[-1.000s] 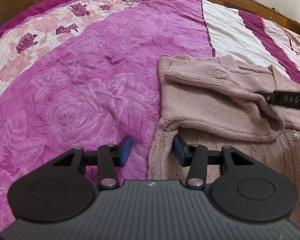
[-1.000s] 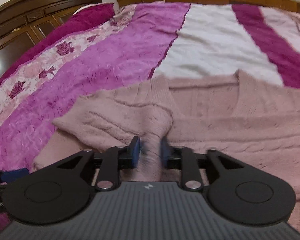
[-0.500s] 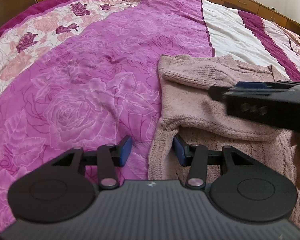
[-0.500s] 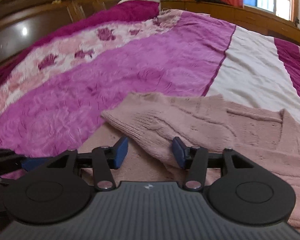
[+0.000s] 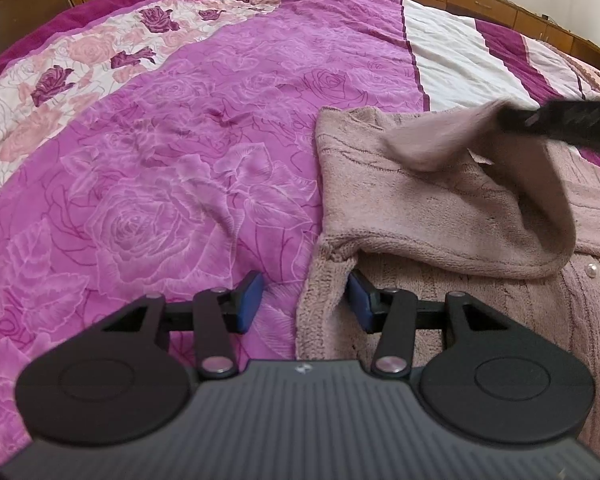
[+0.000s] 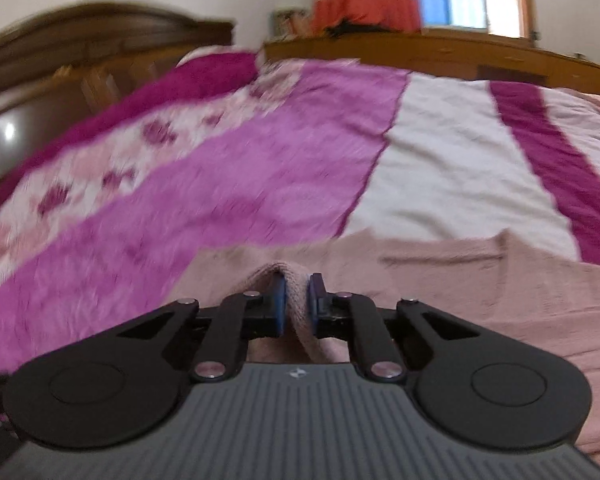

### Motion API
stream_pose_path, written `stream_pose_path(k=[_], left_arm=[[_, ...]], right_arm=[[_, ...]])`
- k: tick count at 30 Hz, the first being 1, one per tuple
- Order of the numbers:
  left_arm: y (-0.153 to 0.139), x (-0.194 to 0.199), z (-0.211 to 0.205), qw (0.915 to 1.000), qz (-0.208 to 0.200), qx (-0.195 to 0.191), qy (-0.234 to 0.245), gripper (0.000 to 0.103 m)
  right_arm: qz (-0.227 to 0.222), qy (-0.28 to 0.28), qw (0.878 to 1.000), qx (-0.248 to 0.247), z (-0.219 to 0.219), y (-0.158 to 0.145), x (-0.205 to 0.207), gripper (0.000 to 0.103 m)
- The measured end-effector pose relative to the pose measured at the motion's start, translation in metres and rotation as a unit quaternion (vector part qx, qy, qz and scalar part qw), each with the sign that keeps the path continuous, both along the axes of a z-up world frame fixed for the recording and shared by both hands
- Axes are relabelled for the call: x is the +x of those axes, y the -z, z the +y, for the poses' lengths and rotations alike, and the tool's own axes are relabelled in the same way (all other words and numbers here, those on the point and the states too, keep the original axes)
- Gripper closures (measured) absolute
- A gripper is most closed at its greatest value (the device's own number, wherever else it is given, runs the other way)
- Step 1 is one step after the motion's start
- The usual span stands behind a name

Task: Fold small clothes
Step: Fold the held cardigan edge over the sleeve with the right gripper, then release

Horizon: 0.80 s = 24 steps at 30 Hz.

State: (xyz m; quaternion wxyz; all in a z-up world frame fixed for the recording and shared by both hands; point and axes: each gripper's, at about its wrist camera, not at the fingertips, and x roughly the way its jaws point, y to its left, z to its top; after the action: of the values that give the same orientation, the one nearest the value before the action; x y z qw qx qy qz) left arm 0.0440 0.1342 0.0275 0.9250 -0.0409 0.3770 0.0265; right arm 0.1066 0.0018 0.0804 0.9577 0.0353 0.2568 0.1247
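A bedroom: a wide bed (image 5: 180,152) under a magenta rose quilt, wooden cabinets behind. A pink cardigan (image 5: 420,216) lies on the bed's right half, front up, pearl buttons (image 5: 591,270) showing. The right gripper (image 6: 296,300) is pinched on a raised fold of the knit, apparently the sleeve (image 5: 436,144), lifted clear so it can be laid across the body; motion blur makes this uncertain. The left gripper (image 5: 303,300) hovers with jaws apart astride the cardigan's side edge, likely ready to pin or take it.
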Motion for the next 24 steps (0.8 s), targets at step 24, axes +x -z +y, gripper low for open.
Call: stream_pose_path(k=[24], left_arm=[[0.001,0.001,-0.003,0.9999,0.0,0.012,0.001,0.053]], right_arm=[[0.08,0.228,0.965,0.105,-0.177,0.042,-0.071,0.064]])
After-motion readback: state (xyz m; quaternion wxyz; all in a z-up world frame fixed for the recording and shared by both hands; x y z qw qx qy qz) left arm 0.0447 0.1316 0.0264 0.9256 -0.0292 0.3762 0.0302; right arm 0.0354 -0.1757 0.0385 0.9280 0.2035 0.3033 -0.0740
